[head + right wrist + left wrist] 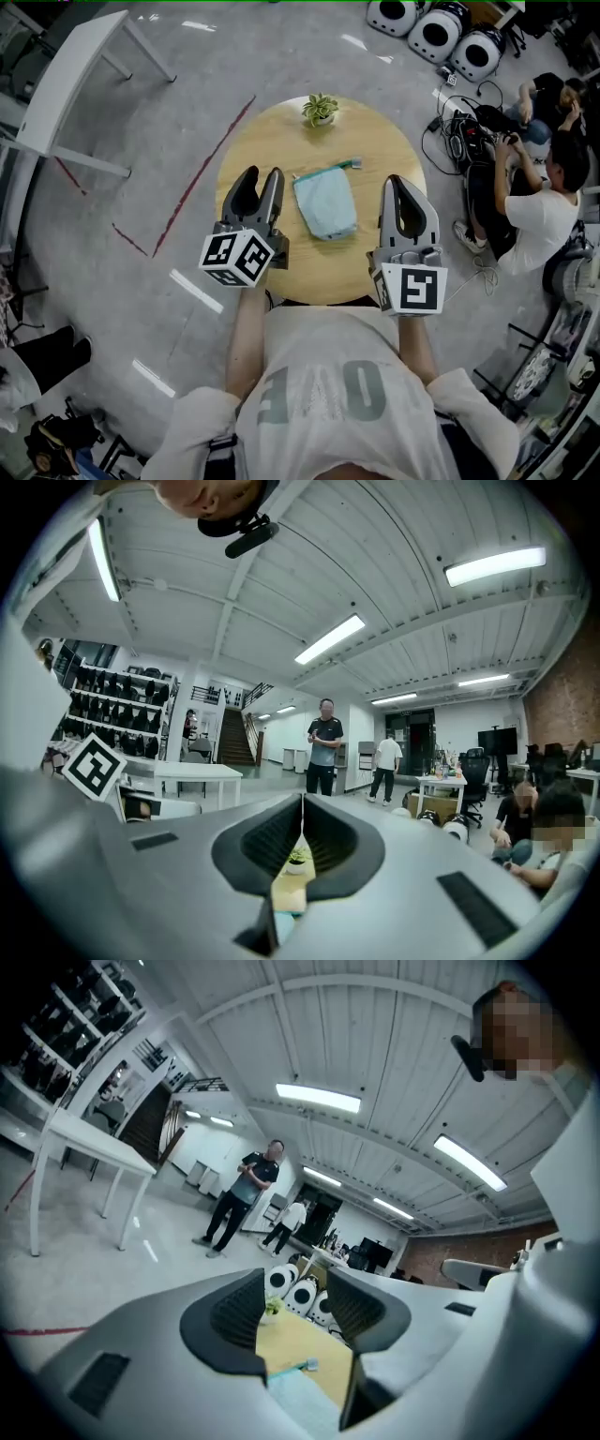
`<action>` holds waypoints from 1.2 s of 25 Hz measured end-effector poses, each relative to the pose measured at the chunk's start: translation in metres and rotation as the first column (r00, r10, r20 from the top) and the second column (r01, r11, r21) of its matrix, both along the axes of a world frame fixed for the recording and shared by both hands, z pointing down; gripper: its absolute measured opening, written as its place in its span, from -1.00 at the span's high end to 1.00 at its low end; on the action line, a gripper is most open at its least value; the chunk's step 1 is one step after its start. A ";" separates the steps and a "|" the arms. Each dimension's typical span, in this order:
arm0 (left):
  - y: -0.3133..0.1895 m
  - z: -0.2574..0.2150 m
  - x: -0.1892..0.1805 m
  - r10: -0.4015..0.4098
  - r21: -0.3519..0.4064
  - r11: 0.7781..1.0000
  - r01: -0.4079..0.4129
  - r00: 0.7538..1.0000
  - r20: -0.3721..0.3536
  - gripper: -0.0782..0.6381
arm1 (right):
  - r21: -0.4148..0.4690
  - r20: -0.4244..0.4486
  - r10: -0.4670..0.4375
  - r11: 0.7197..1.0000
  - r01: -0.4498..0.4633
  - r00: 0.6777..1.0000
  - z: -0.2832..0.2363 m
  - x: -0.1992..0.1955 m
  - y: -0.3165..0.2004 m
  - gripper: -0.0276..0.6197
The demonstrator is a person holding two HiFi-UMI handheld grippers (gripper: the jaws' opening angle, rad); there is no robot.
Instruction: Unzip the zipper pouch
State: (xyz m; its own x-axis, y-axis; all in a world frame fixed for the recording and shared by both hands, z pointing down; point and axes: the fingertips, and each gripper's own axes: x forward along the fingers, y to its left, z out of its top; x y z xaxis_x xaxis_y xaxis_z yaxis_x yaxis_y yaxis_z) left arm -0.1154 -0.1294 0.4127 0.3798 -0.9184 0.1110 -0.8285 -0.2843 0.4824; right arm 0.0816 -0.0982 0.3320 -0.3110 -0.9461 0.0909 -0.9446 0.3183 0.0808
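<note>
Here we are over the round pale wooden bench [281,141], and the pale blue fabric zipper pouch [325,206] lies flat near its middle, squarely between the two tools and touched by neither. Its zip edge faces the far side, with a teal pull tab [352,163] poking out at the far right corner. No print or label shows on the pouch.

The left tool [260,183] hangs over the near left part of the bench, just left of the pouch. In the left gripper view its jaws [295,1283] stand well apart with nothing between them. Through the gap you catch the bench top, the pouch [300,1401] low down and its teal tab [305,1366].

The right tool [403,183] sits to the right of the pouch. In the right gripper view its ribbed jaws [302,808] are pressed together, empty.

A small green plant in a white pot [320,110] stands at the far edge of the bench, well apart from the pouch, and peeks through under the right tool's closed jaws [298,859].

As for writing, each tool's white cube [236,258] carries black square marker patterns, not letters. The person's pale shirt [328,394] has big grey block characters; the right-hand pair looks like "OE", and the rest is lost in folds.
</note>
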 end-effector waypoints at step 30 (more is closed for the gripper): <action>-0.022 0.243 0.055 0.058 -0.669 0.727 -0.158 0.984 -0.169 0.30 | -0.164 -0.033 0.022 0.986 -0.027 0.999 0.070 0.024 0.003 0.82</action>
